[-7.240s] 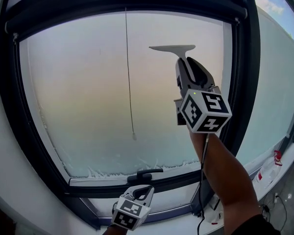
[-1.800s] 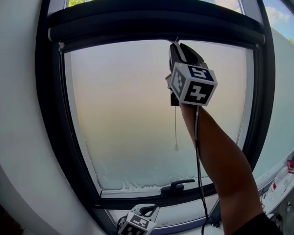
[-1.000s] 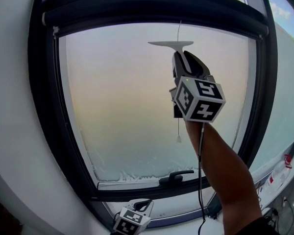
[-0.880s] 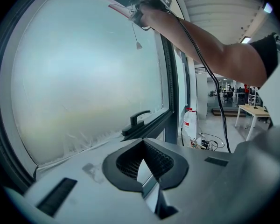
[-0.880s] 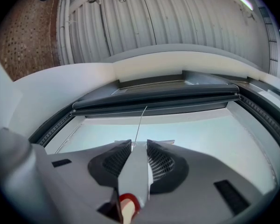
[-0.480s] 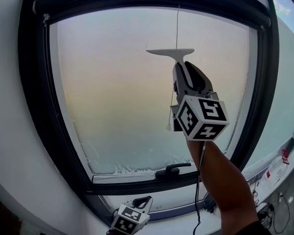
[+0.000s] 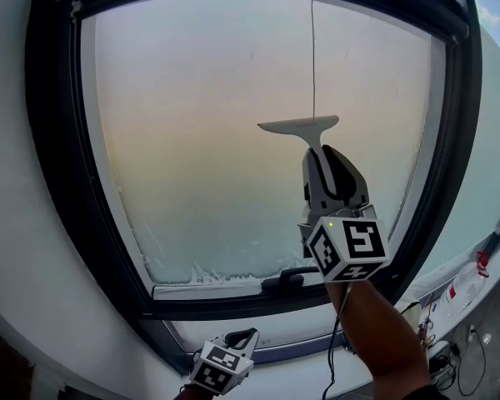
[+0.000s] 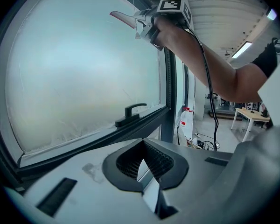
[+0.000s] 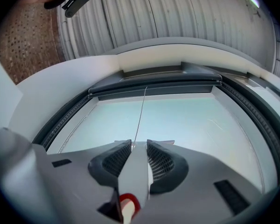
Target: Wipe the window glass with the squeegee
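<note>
The white squeegee (image 7: 298, 127) rests with its blade flat against the frosted window glass (image 7: 192, 140), right of centre at mid height. My right gripper (image 7: 323, 161) sits just below the blade, shut on the squeegee's handle (image 9: 136, 171). The blade's tips (image 9: 164, 142) show beyond the jaws in the right gripper view. In the left gripper view the squeegee (image 8: 121, 18) and right gripper (image 8: 148, 26) appear high up on the pane. My left gripper (image 7: 237, 344) hangs low under the window frame, its jaws (image 8: 142, 164) shut with nothing in them.
A thin blind cord (image 7: 313, 48) hangs down the glass to the blade. A black window handle (image 7: 287, 277) lies on the lower frame. A black roller housing (image 9: 154, 85) caps the top. A bottle (image 8: 185, 124) and cables stand on the floor at right.
The right gripper has drawn the squeegee down the glass from near the top frame to mid height. The left gripper has stayed low under the frame.
</note>
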`<control>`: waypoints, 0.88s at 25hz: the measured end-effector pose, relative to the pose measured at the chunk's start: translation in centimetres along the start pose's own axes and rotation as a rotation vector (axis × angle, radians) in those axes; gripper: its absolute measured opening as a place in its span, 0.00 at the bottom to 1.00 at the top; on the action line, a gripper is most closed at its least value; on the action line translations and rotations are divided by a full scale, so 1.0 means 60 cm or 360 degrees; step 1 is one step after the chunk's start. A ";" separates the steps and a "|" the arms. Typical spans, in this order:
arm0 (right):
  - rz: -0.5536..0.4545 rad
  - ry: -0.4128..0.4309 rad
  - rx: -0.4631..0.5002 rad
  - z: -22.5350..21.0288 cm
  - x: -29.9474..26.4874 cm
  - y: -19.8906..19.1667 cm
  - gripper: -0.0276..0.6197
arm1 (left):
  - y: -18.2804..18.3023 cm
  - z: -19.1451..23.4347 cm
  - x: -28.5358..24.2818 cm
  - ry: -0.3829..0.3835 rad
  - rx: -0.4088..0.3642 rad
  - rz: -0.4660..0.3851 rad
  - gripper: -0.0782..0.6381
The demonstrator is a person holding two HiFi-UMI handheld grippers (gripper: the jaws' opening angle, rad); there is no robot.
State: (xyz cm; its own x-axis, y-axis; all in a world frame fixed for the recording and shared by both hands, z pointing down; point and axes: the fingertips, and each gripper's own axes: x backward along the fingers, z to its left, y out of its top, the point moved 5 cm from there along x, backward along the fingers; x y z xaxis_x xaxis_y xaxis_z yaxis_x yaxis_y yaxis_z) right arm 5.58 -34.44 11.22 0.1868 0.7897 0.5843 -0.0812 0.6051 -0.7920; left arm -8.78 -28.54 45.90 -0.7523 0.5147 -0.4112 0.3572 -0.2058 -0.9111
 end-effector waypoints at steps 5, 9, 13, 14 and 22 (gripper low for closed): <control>0.0095 -0.0023 -0.0090 0.004 0.039 -0.054 0.19 | -0.015 -0.009 -0.004 -0.0023 0.0009 0.0020 0.11; 0.0150 -0.0044 -0.0090 0.007 0.066 -0.088 0.19 | -0.019 -0.018 -0.006 -0.0037 0.0016 0.0022 0.11; 0.0190 -0.0062 -0.0072 0.013 0.085 -0.115 0.19 | -0.023 -0.020 -0.006 -0.0040 0.0013 0.0019 0.11; 0.0199 -0.0069 -0.0065 0.013 0.089 -0.121 0.19 | -0.025 -0.021 -0.005 -0.0041 0.0014 0.0021 0.11; 0.0311 -0.0119 -0.0060 0.025 0.132 -0.177 0.19 | -0.056 -0.026 0.005 -0.0039 0.0043 0.0050 0.11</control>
State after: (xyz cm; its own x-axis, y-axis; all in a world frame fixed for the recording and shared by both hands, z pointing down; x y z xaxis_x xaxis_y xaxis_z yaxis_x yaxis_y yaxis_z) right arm 6.43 -34.48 24.51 0.0980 0.8977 0.4296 -0.0719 0.4369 -0.8966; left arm -9.37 -26.41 48.86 -0.7545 0.4872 -0.4397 0.3660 -0.2437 -0.8981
